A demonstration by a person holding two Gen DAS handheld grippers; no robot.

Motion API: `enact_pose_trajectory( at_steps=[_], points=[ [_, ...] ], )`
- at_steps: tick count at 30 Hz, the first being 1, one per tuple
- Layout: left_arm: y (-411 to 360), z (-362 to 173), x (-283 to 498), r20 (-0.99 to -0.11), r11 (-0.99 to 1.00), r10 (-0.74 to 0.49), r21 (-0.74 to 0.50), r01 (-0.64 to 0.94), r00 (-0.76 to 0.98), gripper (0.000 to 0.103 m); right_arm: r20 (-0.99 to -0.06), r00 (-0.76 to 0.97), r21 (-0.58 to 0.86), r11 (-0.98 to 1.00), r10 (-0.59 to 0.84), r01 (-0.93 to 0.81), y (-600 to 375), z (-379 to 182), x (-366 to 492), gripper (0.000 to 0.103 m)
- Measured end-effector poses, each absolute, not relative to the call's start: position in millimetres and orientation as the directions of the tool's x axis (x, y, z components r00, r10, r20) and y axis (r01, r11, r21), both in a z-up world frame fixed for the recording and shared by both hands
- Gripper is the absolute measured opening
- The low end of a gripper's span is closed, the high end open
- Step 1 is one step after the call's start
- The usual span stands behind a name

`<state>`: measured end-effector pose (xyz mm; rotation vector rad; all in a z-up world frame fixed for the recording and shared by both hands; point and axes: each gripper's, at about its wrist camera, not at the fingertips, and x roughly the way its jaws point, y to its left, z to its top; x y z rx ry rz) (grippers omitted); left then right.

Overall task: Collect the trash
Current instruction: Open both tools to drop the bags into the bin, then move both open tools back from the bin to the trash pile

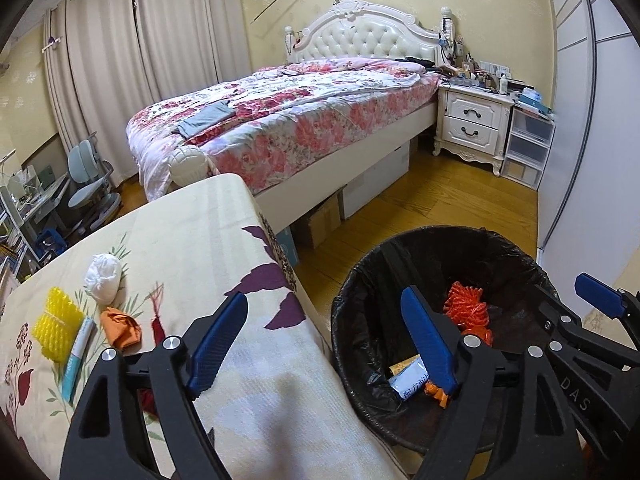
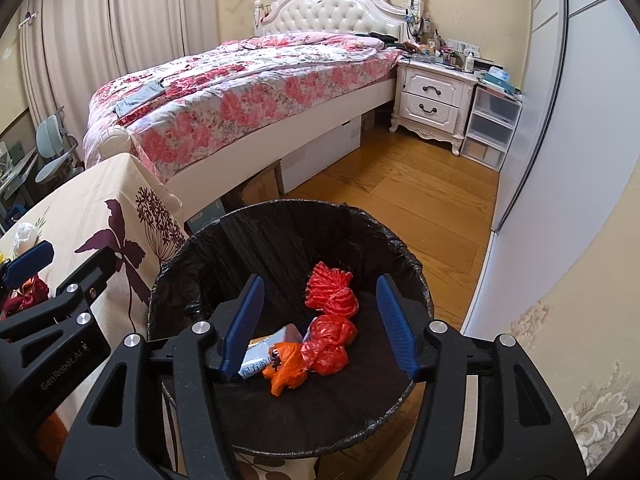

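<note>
A black-lined trash bin (image 1: pixel 360 292) (image 2: pixel 192 264) stands on the floor beside the table. Inside lie red netting (image 2: pixel 330 292), a red bag (image 2: pixel 330 346), an orange bag (image 2: pixel 288 372) and a white wrapper (image 2: pixel 260 360). On the floral tablecloth (image 1: pixel 192 240) lie a white paper wad (image 1: pixel 103 278), yellow foam netting (image 1: pixel 56 322), a teal-white tube (image 1: pixel 78 354) and an orange bag (image 1: pixel 120 328). My left gripper (image 1: pixel 324 344) is open and empty, straddling table edge and bin. My right gripper (image 2: pixel 320 328) is open and empty above the bin; it also shows in the left wrist view (image 1: pixel 600 300).
A bed (image 1: pixel 280 120) with a floral quilt stands behind, boxes under it. A white nightstand (image 1: pixel 472 124) and plastic drawers (image 1: pixel 528 144) are at the far right, beside a sliding wardrobe door (image 1: pixel 592 120). A desk and chair (image 1: pixel 88 184) stand far left. Dark red cloth (image 2: pixel 24 296) lies on the table.
</note>
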<state>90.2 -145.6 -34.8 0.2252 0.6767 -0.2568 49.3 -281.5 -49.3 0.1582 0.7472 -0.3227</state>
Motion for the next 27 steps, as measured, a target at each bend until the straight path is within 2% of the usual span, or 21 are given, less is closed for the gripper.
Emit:
enact_pose_trajectory(
  at_steps=[7,10,19,27],
  points=[
    [-127,-28,83,-0.632,0.955,-0.137,0.119,0.270,0.763,0.080,-0.688,0.691,0.029,0.943,-0.222,0.332,-273,-45,43,0.062],
    [-116,-25,79,-0.622,0.961,-0.123,0.121,0.250,0.773,0.081,-0.685,0.697,0.035,0.947,-0.211,0.320,-265,-42,41,0.067],
    [-64,-21,68,-0.618,0.979,-0.050,0.123,0.159,0.785,0.081,-0.688,0.712,0.053,0.968,-0.142,0.244,-233,-38,37,0.067],
    [-8,-33,61,-0.654,0.990,0.035,0.126,0.064,0.756,0.081,-0.695,0.715,0.063,0.985,-0.072,0.159,-197,-39,38,0.067]
  ],
)
